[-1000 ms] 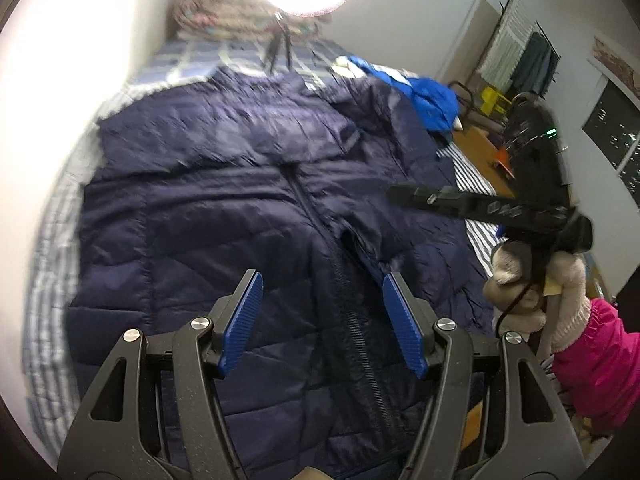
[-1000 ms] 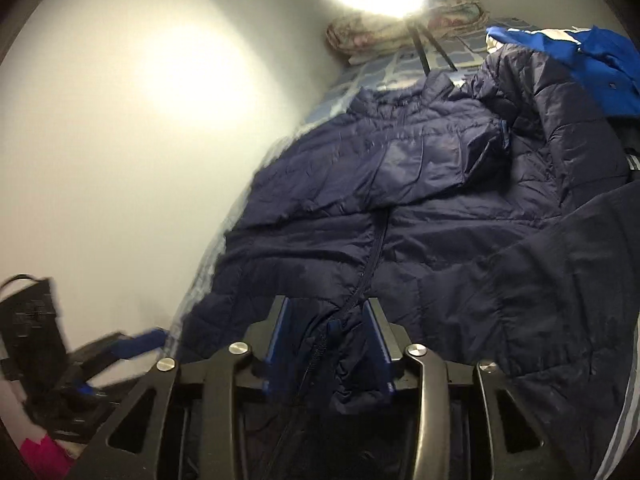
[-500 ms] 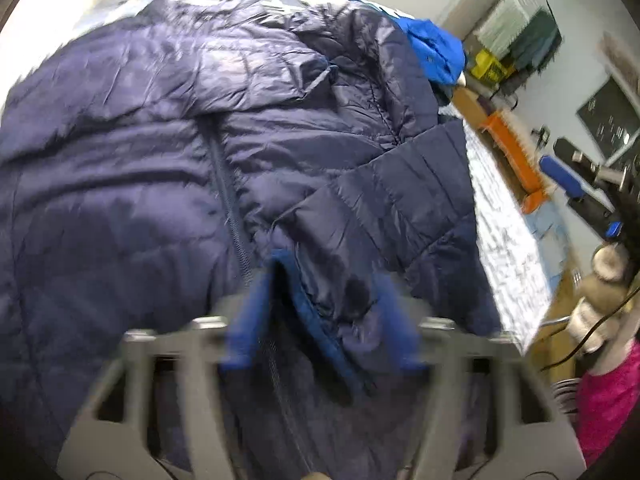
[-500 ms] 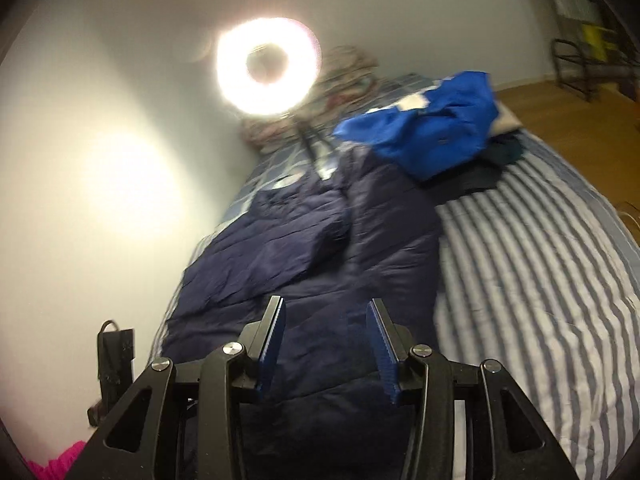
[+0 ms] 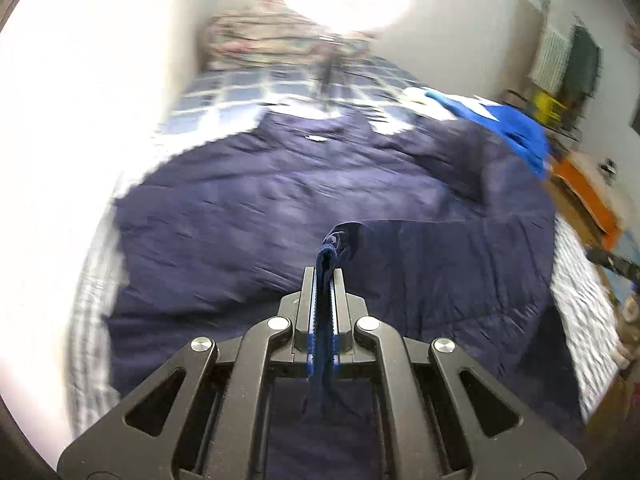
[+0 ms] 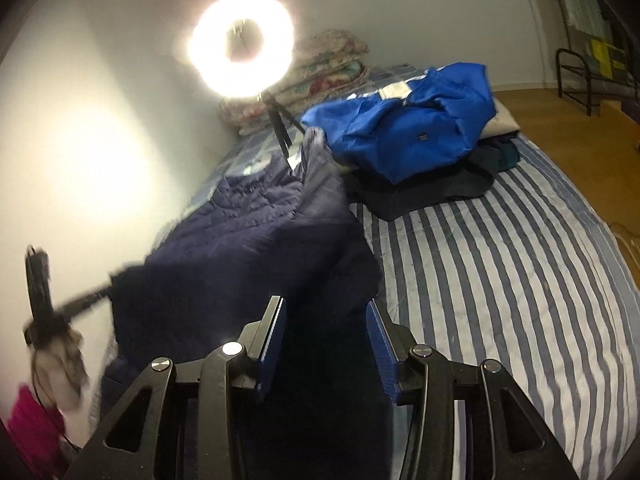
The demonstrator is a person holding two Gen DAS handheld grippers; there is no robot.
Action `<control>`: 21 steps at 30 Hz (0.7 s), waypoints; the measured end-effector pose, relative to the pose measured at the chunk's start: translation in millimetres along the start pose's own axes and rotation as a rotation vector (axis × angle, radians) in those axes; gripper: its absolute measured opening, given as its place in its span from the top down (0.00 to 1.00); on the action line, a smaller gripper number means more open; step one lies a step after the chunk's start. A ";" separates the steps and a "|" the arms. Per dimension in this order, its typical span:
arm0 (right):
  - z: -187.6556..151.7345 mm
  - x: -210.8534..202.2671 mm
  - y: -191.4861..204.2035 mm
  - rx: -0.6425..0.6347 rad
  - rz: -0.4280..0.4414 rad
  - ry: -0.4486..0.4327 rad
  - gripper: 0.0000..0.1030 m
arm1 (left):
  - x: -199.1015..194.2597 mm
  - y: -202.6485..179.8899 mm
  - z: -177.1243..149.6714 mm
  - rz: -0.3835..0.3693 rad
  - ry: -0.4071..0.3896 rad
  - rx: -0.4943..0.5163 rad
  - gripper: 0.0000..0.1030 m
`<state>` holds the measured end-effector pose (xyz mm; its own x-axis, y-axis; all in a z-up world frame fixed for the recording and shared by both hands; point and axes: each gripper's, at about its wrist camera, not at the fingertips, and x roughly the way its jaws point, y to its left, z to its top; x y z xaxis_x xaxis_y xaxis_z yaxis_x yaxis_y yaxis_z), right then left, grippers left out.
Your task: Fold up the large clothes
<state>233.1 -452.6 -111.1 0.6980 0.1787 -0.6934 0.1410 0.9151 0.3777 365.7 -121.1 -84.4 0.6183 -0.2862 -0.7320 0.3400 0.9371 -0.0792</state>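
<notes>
With the navy puffer jacket [image 5: 280, 200] spread on the striped bed [image 6: 500, 280], a thin hem fold is pinched by the left gripper [image 5: 325, 276], the right gripper [image 6: 326, 320] spread, so slippery fabric could be lost.

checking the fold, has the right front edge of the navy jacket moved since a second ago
Yes. The left gripper has pinched the navy jacket edge and carried it leftward, away from the striped sheet.
</notes>
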 end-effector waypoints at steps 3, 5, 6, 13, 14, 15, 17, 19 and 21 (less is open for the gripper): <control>15.4 36.8 7.0 -0.066 -0.032 0.040 0.56 | 17.0 34.3 12.6 0.074 -0.025 -0.037 0.97; 26.0 58.8 16.9 -0.118 -0.051 0.057 0.56 | 26.2 46.6 18.1 0.111 -0.034 -0.040 0.97; 30.8 68.6 22.1 -0.143 -0.059 0.063 0.56 | 33.8 53.1 21.3 0.128 -0.036 -0.039 0.97; 69.8 121.8 46.9 -0.231 -0.122 0.048 0.56 | 79.3 82.2 34.5 0.210 -0.036 -0.037 0.97; 74.0 125.1 54.4 -0.245 -0.091 0.040 0.58 | 85.9 87.2 35.2 0.210 -0.034 -0.045 0.97; 76.1 128.1 61.3 -0.262 -0.047 0.036 0.60 | 90.2 88.2 35.6 0.209 -0.032 -0.050 0.97; 75.7 138.9 77.9 -0.321 0.001 0.046 0.63 | 99.5 91.7 35.8 0.201 -0.028 -0.054 0.97; 73.7 156.9 91.1 -0.401 -0.049 0.054 0.65 | 107.9 95.0 37.8 0.200 -0.030 -0.046 0.97; 73.7 176.3 92.2 -0.428 -0.134 0.060 0.66 | 112.8 96.5 40.0 0.203 -0.037 -0.041 0.97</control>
<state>420.9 -363.3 -153.3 0.6495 0.0574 -0.7582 -0.0846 0.9964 0.0031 496.6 -70.9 -147.5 0.6972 -0.0975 -0.7102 0.1773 0.9834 0.0390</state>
